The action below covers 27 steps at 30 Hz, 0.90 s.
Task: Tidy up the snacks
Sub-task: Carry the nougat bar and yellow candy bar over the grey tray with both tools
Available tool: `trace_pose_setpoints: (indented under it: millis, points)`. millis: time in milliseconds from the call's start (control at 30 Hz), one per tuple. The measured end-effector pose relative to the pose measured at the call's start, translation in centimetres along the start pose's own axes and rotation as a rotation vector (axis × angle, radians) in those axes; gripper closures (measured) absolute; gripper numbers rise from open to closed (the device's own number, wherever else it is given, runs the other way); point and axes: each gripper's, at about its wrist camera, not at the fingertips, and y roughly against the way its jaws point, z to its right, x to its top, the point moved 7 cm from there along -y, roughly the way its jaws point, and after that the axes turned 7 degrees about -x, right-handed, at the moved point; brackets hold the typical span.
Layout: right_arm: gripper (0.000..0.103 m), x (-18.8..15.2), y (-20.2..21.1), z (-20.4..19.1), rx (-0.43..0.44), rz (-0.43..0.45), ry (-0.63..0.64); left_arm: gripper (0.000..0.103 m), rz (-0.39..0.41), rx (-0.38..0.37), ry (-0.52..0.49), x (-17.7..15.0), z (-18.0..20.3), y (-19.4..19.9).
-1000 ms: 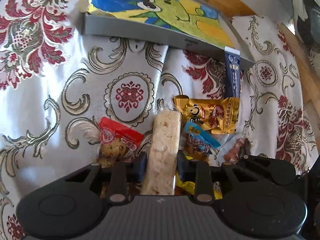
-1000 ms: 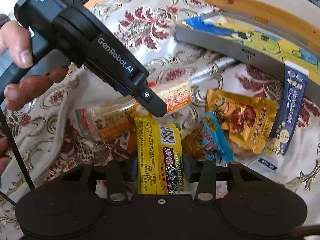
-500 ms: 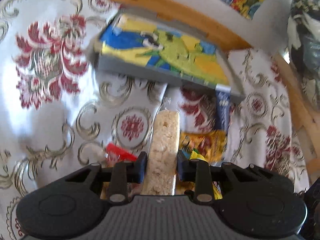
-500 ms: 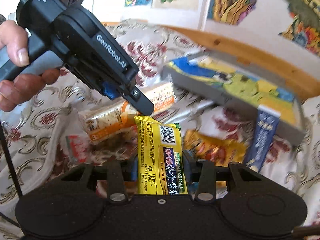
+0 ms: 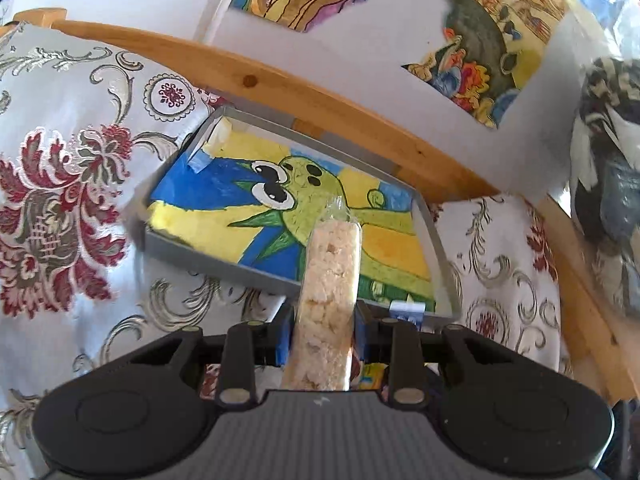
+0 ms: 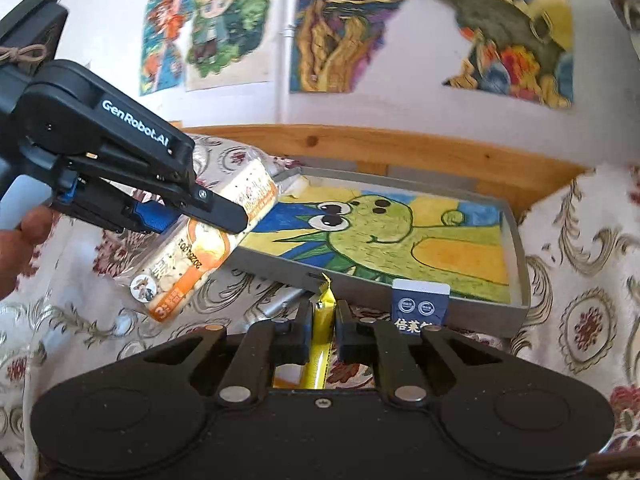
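Note:
My left gripper (image 5: 322,334) is shut on a pale rice-crisp bar in clear wrap (image 5: 329,280), held in the air in front of the grey tray (image 5: 216,266) whose floor carries a green cartoon drawing. In the right wrist view that same bar (image 6: 200,252) hangs from the left gripper (image 6: 230,218) just left of the tray (image 6: 520,264). My right gripper (image 6: 322,338) is shut on a yellow snack packet (image 6: 322,344), seen edge-on, in front of the tray's near wall. A dark blue sachet (image 6: 420,306) leans on that wall.
The flowered cloth (image 5: 60,208) covers the surface around the tray. A wooden rail (image 5: 280,84) runs behind it, under a wall with colourful drawings (image 6: 352,20). A person's fingers (image 6: 24,240) hold the left gripper's handle. Other snacks lie hidden below the grippers.
Both grippers rose from the snack pile and moved toward the tray, each carrying its snack. The yellow packet has turned edge-on. The pile has dropped out of view.

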Motion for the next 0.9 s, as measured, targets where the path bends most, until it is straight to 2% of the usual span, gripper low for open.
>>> trace_pose_setpoints:
  millis: [167, 367, 633, 767, 900]
  points:
    - [0.093, 0.3, -0.2, 1.2, 0.022, -0.007, -0.065, 0.07, 0.002, 0.004, 0.029, 0.4, -0.2, -1.3]
    - [0.094, 2.4, 0.1, 2.5, 0.055, 0.045, -0.158, 0.07, 0.021, 0.011, 0.024, 2.2, 0.2, -2.1]
    - [0.094, 6.8, -0.8, 7.0, 0.113, 0.147, -0.352, 0.07, 0.078, 0.02, 0.005, 6.1, 1.6, -3.0]
    - [0.094, 8.9, -1.4, 9.7, 0.09, 0.212, -0.416, 0.07, 0.117, 0.023, 0.002, 7.9, 2.4, -4.3]
    - [0.094, 9.5, -2.6, 12.3, 0.036, 0.25, -0.445, 0.07, 0.139, 0.032, 0.021, 8.8, 2.9, -6.7]
